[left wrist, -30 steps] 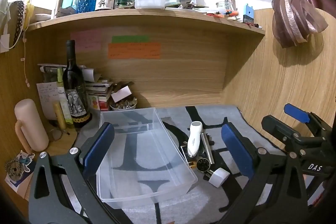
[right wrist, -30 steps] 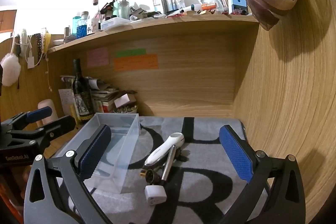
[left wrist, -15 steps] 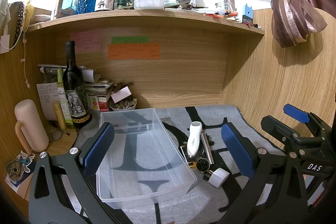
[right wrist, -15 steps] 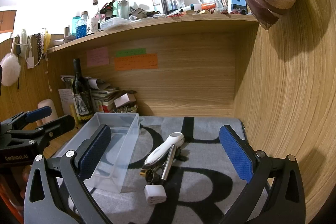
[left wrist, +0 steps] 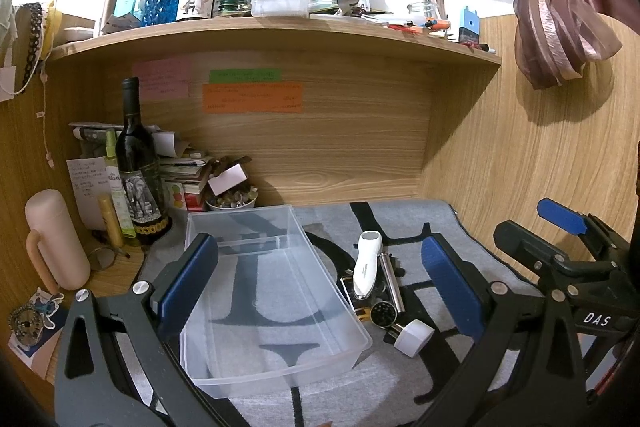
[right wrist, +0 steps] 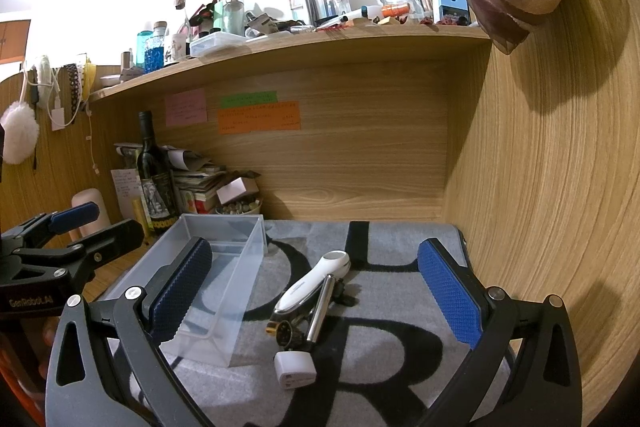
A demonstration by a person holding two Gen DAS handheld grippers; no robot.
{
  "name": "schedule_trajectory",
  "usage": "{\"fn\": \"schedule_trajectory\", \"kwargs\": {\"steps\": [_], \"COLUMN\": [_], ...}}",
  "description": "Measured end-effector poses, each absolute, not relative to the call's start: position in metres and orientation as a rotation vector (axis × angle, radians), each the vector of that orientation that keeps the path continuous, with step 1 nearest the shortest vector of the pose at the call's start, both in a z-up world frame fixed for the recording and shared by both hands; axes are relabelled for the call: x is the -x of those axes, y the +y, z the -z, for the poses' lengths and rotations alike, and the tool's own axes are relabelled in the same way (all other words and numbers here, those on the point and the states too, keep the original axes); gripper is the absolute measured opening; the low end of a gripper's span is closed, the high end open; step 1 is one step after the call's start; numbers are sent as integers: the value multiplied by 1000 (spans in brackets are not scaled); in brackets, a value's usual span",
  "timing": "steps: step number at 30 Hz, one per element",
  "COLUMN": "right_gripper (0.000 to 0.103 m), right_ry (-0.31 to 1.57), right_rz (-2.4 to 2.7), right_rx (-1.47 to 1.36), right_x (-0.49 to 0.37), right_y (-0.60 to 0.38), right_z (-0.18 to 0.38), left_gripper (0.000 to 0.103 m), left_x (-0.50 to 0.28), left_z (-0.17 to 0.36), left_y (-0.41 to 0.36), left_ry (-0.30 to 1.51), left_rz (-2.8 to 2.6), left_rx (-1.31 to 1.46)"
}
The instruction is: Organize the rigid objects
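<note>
An empty clear plastic bin (left wrist: 256, 367) (right wrist: 248, 267) sits on a grey mat. Right of it lies a small pile: a white handheld device (left wrist: 366, 263) (right wrist: 314, 285), a metal cylinder (left wrist: 391, 283) (right wrist: 320, 309), a black-and-gold round part (left wrist: 383, 315) (right wrist: 282, 333) and a white plug adapter (left wrist: 414, 337) (right wrist: 295, 369). My left gripper (left wrist: 320, 279) is open and empty above the bin's near side. My right gripper (right wrist: 316, 295) is open and empty, framing the pile from above.
A wine bottle (left wrist: 138, 163), a stack of books and papers (left wrist: 188, 171), a bowl of small stones (left wrist: 232, 199) and a pink flask (left wrist: 56, 247) stand at the back left. A wooden wall (right wrist: 540, 187) bounds the right. A cluttered shelf (left wrist: 280, 27) runs overhead.
</note>
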State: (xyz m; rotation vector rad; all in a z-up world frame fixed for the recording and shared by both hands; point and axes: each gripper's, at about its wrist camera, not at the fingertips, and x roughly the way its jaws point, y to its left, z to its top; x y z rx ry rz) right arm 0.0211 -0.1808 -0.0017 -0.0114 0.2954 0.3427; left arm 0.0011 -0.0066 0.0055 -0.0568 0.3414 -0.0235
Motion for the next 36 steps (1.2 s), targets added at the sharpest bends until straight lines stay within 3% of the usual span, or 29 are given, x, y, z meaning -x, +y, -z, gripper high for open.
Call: {"fn": "schedule_trajectory", "kwargs": {"steps": [36], "right_gripper": [103], "right_ry": [309], "right_rz": [-340], "right_rx": [10], "right_x": [-26], "right_y": [-182], "right_z": [3], "left_gripper": [103], "left_x": [-9], "left_z": [0], "left_y": [-14], "left_ry": [360], "left_rz": [41], "left_rx": [48]}}
